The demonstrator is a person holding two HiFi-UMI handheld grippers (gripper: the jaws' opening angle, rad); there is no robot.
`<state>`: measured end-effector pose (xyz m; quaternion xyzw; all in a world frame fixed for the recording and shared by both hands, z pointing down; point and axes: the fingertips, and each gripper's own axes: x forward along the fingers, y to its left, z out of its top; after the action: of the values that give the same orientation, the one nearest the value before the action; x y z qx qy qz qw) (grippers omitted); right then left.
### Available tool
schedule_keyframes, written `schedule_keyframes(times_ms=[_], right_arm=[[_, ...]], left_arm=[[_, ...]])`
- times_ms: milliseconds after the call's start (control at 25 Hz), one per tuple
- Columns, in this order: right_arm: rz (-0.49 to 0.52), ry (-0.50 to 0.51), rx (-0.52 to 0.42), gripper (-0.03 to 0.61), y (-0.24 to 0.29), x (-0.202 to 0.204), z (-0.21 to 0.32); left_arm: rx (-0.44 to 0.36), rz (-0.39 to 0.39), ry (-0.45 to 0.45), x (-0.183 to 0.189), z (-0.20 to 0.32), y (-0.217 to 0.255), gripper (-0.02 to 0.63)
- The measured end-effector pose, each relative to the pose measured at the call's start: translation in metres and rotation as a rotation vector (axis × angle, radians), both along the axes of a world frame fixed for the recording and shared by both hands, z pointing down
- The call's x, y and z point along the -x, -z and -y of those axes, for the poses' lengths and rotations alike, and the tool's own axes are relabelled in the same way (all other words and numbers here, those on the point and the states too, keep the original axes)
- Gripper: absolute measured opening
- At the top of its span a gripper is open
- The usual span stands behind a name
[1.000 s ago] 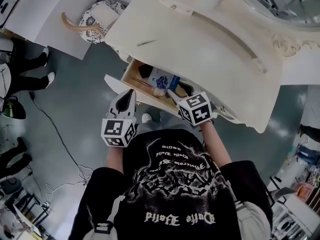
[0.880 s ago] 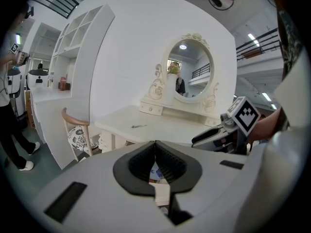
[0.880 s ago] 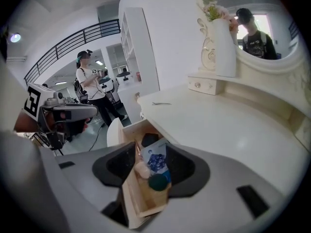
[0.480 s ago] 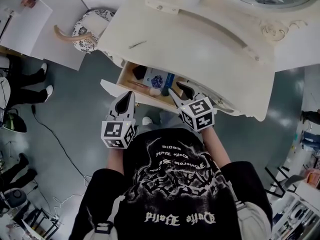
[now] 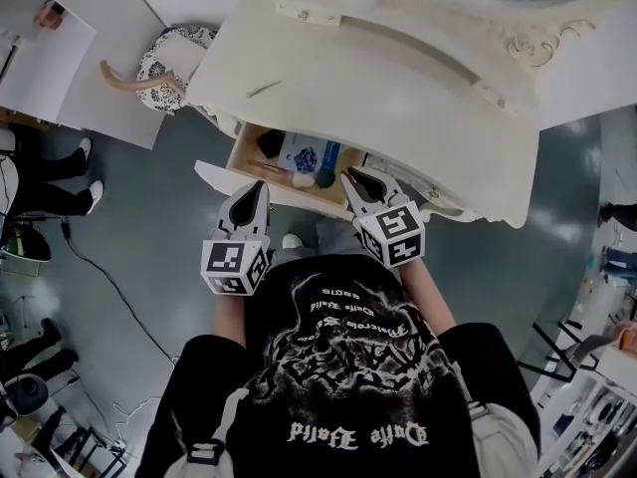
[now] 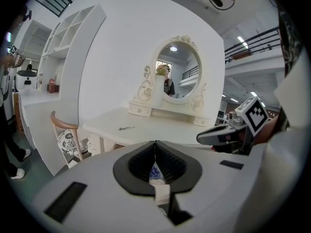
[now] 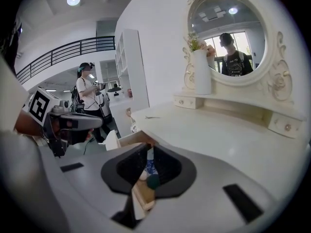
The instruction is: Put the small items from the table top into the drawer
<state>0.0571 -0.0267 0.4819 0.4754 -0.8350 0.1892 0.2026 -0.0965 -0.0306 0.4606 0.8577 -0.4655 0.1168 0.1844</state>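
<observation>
A staged bedroom corner fills part of a hall. A vanity surface [image 5: 378,118] and oval mirror [image 7: 228,33] stand here, a railed gallery [image 7: 68,51] above.

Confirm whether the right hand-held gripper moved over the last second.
Yes. The right hand-held gripper has pulled back out of the drawer toward the person; its jaws are closing with nothing between them.

The right gripper [image 7: 150,147] by the open drawer [image 7: 127,139]
Low in the middle, the jaws are closing with nothing between them, and the drawer shows through the gap. The round mirror [image 7: 228,33] is upper right. The left gripper [image 7: 97,122] is at the left.
</observation>
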Motion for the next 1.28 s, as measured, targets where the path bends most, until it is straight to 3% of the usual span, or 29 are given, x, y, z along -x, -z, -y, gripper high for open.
schedule_keyframes(times_ms=[320,1280], right_arm=[[-0.013,-0.043,-0.032,0.013,0.003,-0.01,-0.006],[-0.033,-0.04,-0.038,0.009,-0.001,-0.006,-0.011]], left_arm=[[-0.007,-0.001,-0.016,-0.005,-0.004,0.001,0.015],[-0.003,-0.02,-0.015,0.0,-0.004,0.003,0.015]])
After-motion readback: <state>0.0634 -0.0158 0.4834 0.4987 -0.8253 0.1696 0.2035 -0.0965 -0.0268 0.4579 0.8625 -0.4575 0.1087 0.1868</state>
